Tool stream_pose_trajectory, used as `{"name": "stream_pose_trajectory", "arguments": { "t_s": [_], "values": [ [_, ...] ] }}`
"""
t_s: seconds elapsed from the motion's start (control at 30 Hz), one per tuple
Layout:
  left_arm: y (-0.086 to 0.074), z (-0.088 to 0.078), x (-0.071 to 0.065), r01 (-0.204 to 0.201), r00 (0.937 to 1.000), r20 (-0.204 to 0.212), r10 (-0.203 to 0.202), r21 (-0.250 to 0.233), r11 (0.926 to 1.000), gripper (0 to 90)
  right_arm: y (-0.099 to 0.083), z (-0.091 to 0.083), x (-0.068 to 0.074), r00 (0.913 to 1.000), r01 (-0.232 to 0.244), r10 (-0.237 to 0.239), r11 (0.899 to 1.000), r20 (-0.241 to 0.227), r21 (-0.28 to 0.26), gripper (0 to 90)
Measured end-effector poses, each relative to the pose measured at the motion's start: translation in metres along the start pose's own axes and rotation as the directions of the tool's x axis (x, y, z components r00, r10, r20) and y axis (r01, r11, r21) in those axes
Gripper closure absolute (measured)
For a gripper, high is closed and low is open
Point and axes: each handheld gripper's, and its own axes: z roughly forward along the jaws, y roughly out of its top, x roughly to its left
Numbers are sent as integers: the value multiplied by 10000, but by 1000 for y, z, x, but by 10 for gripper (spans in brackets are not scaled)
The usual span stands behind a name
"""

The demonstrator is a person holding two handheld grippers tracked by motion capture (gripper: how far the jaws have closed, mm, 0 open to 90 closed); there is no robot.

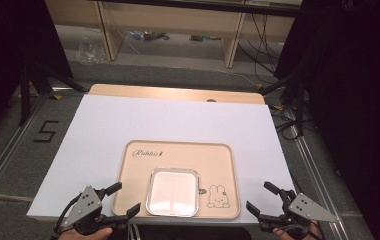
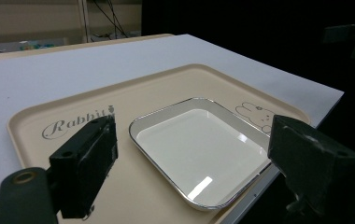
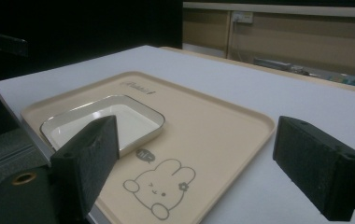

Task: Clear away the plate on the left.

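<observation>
White sheet over the tabletop point(image 1: 128, 120), dark room around it, shelving and cables at the back. Sitting on it is a beige rabbit tray point(image 1: 178, 152), and inside that, near the front edge, a shallow square metal dish point(image 1: 173, 192), empty as far as I can tell.

Looks like the very start to me: left hand-held gripper point(image 1: 118, 199) and right hand-held gripper point(image 1: 265, 197) both hover at the near edge, one on each side of the tray, jaws spread wide, holding nothing. Next move is probably closing in on the dish rim, which is thin and low, so a careful angle is needed.

Left gripper view shows the "Rabbit" lettering point(image 2: 77, 121) up close; right gripper view gives the bunny drawing point(image 3: 159, 189) just beside the dish point(image 3: 103, 122).
</observation>
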Motion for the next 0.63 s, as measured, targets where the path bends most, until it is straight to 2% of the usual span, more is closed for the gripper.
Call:
{"name": "stream_pose_trajectory", "arguments": {
  "t_s": [0.17, 0.2, 0.63],
  "values": [
    [0, 1, 2, -111, 9999, -81, 111, 76, 9999, 156, 0, 0, 0, 10000, 41, -41, 10000, -49, 49, 153],
    [0, 1, 2, -117, 9999, -83, 117, 66, 9999, 156, 0, 0, -1, 9997, 226, -226, 9997, -28, -19, 153],
    [0, 1, 3, -138, 9999, -80, 139, 166, 9998, 156, 0, 0, -1, 9997, 258, -258, 9997, -36, -1, 153]
  ]
}}
